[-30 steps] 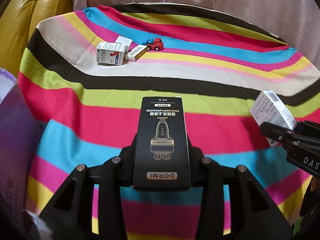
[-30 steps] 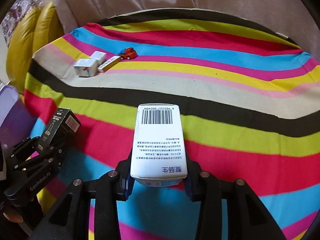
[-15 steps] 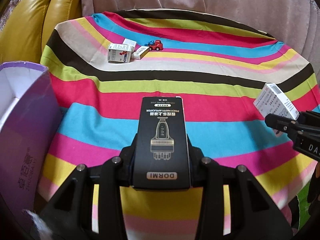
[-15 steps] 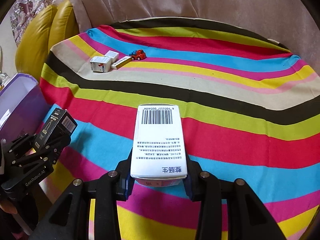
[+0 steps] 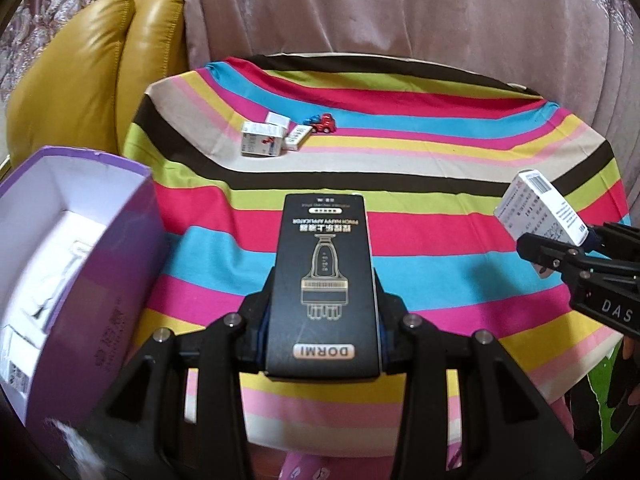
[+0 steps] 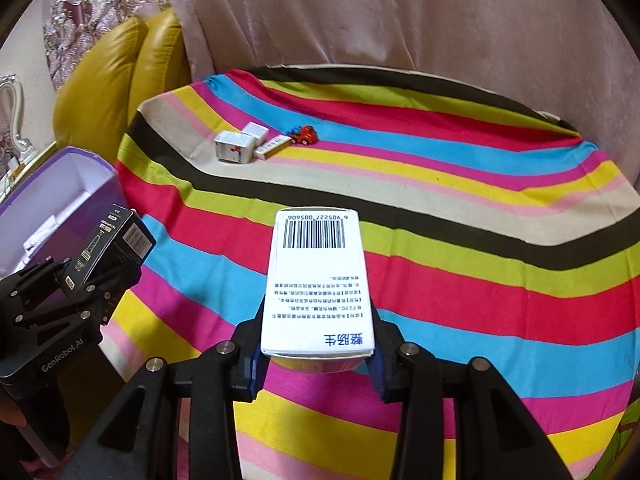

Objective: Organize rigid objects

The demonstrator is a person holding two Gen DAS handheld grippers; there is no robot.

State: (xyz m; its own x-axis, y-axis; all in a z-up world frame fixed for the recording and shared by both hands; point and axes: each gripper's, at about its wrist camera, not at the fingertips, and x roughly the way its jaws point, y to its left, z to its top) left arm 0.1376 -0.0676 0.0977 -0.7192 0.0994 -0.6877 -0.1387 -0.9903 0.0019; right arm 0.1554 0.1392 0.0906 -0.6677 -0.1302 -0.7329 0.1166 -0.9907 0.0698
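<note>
Here both tongs are loaded. The left tongs (image 5: 322,322) are closed narrowly on a black carton (image 5: 324,280) marked DORMI, the pads pressing its two long side walls near the lower end, so most of it sticks out above the striped tabletop (image 5: 420,216). In the other view the right tongs (image 6: 316,354) are clamped the same way on a white carton (image 6: 318,280) with a barcode at its far end, and nothing else sits between either pair of pads. Both are thin printed cardboard boxes: I judge them light, stiff along the edges, and easy to dent if squeezed on the broad faces, so a hold across the narrow sides close to an end, as now, looks right; the glossy black print may be a little slippery. An open purple box (image 5: 84,264) with a white lining stands at the left edge of the frame, off the tabletop's left side, with some pale items already inside, and is the likely place for both cartons, black one first since it is nearer. At the upper left of the cloth, well apart from both held boxes, three small white cartons (image 5: 264,144) huddle together with a red toy car (image 5: 323,123) just beside them, not yet gathered.
</note>
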